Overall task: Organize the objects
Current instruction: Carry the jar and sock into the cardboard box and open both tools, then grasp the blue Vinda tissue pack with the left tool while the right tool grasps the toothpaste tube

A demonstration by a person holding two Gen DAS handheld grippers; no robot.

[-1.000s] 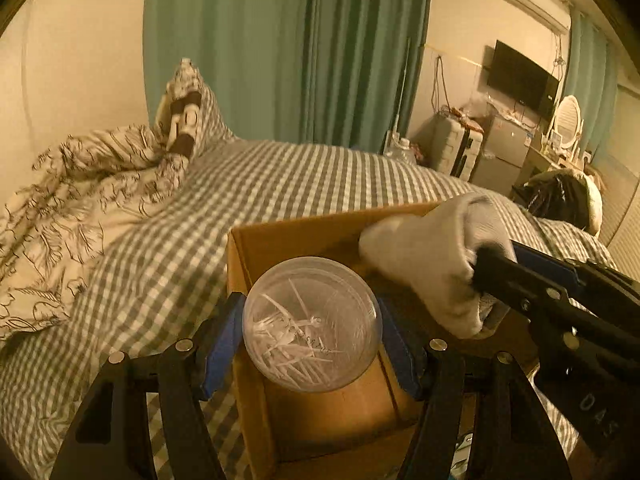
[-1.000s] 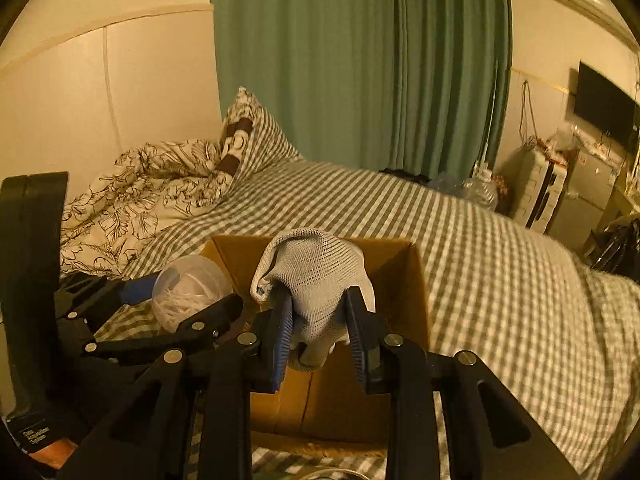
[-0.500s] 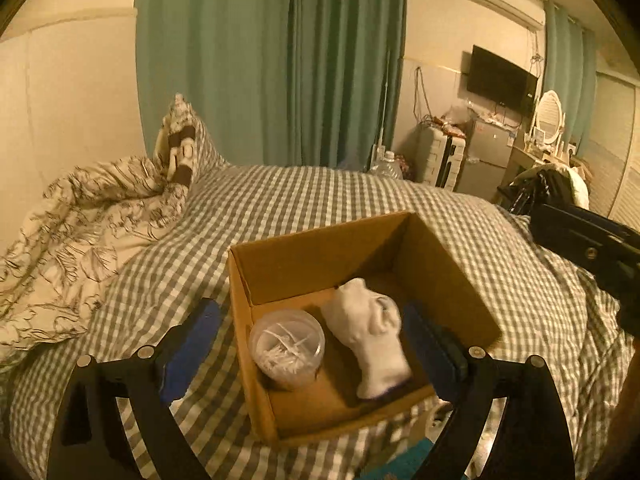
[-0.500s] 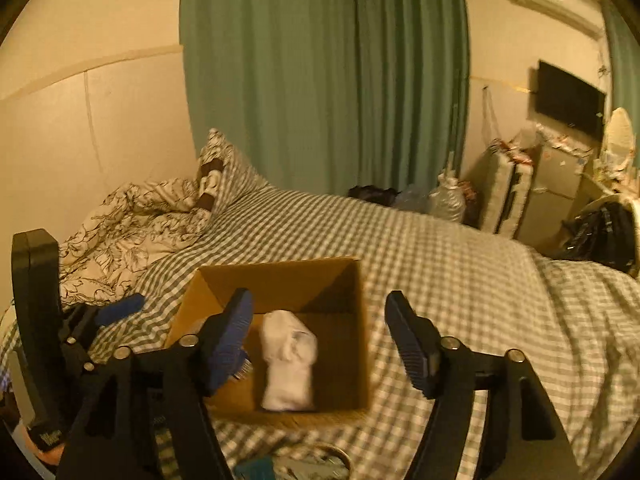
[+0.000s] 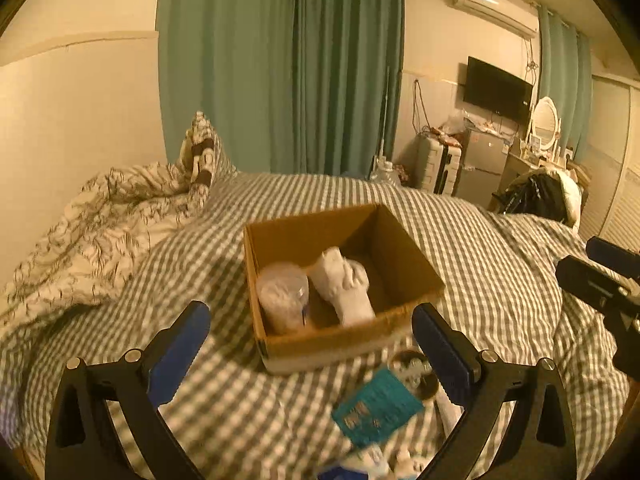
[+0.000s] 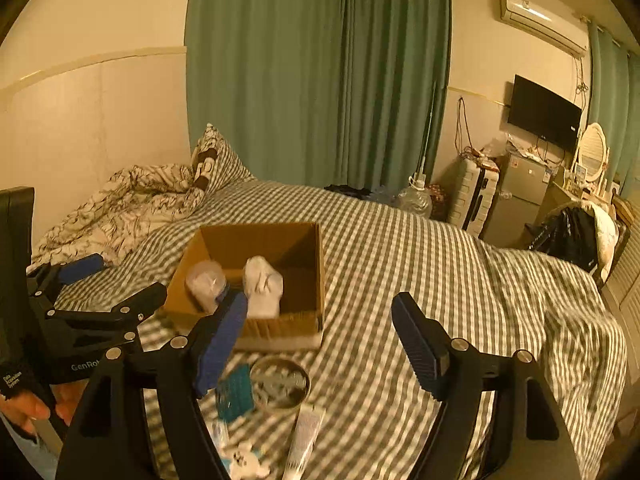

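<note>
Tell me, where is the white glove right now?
The white fabric glove lies inside the open brown cardboard box on the checked bed, just right of the clear round plastic container in both views.

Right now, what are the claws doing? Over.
Both claws open, empty: left, right. Jar and sock in box. Tin, teal packet, tube loose on bed.

Both wrist views overlook the box (image 5: 344,276) (image 6: 256,272).
</note>
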